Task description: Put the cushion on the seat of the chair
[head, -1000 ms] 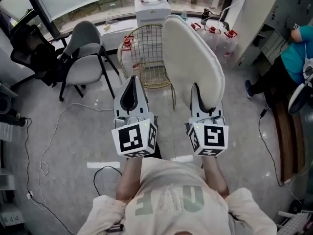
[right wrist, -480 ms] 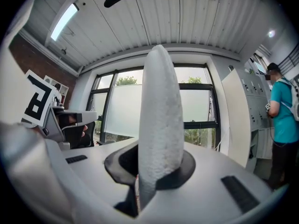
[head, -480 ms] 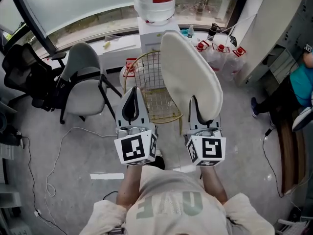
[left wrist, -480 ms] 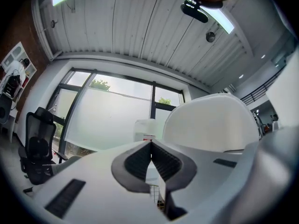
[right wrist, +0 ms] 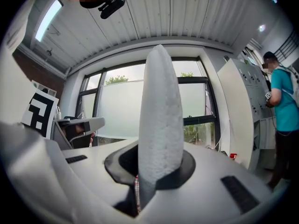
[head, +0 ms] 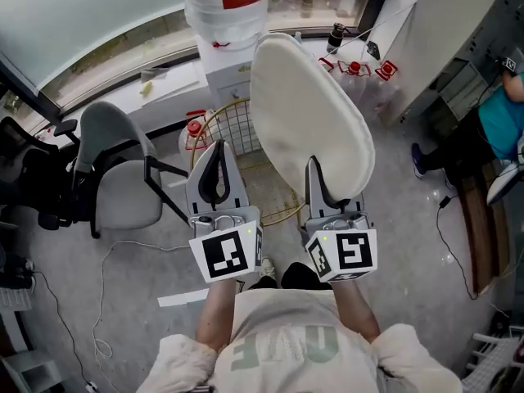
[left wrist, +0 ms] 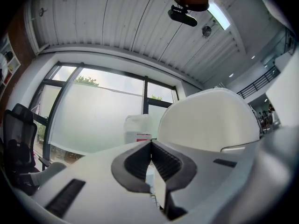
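Observation:
A big white oval cushion [head: 307, 121] stands on edge in the air, and my right gripper [head: 318, 170] is shut on its lower rim. In the right gripper view the cushion [right wrist: 161, 101] rises edge-on between the dark pads [right wrist: 120, 162]. My left gripper [head: 217, 147] hangs beside it to the left, shut with nothing in it; its fingertips meet in the left gripper view [left wrist: 150, 143]. The gold wire chair [head: 233, 129] stands just beyond both grippers, its right part hidden behind the cushion.
A water dispenser with a large bottle [head: 223, 15] stands behind the wire chair. A grey chair [head: 123, 178] and a black office chair [head: 33, 178] are at the left. Red extinguishers [head: 364, 68] line the back right. A person in teal [head: 499, 113] stands at the right. A cable [head: 98, 301] lies on the floor.
Both grippers and the cushion have travelled forward toward the wire chair and dispenser, which now sit closer. The right grip on the cushion is unchanged and the left gripper stays shut.

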The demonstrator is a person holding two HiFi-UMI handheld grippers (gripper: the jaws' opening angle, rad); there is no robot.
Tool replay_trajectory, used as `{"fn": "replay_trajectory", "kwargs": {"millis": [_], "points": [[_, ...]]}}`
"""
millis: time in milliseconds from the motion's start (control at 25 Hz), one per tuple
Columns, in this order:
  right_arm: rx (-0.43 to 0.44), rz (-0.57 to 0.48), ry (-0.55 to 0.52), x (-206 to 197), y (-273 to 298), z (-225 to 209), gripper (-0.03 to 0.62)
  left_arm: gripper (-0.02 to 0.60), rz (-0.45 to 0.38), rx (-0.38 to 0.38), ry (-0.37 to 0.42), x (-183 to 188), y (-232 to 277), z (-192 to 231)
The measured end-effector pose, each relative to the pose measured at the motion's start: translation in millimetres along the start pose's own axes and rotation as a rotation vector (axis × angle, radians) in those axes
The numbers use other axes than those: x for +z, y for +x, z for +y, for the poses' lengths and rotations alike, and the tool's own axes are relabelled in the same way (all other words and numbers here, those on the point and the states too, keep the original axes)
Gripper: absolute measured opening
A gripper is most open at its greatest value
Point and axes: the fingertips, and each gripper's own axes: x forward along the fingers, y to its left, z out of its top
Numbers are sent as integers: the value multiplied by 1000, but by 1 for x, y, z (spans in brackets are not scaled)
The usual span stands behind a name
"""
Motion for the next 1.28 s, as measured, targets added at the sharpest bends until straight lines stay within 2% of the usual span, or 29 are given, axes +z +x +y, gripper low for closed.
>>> {"fn": "replay_trajectory", "kwargs": {"millis": [160, 320, 840, 1000, 1120, 1280], "points": [[4, 28, -1, -6, 16, -7, 51, 12, 34, 12, -24, -13, 12, -5], [21, 17, 24, -4, 34, -9, 51, 12, 23, 34, -40, -11, 21, -4], [84, 12, 28, -9, 47, -23, 51, 12, 33, 116, 5, -14, 23, -15], [101, 29, 40, -14, 56, -28, 51, 12, 56, 139, -9, -24, 26, -13], [129, 48, 143, -34, 63, -32, 51, 12, 105, 167, -11, -48, 24, -5], [184, 32, 385, -86, 79, -41, 51, 12, 160, 191, 25, -99, 25, 13]]}}
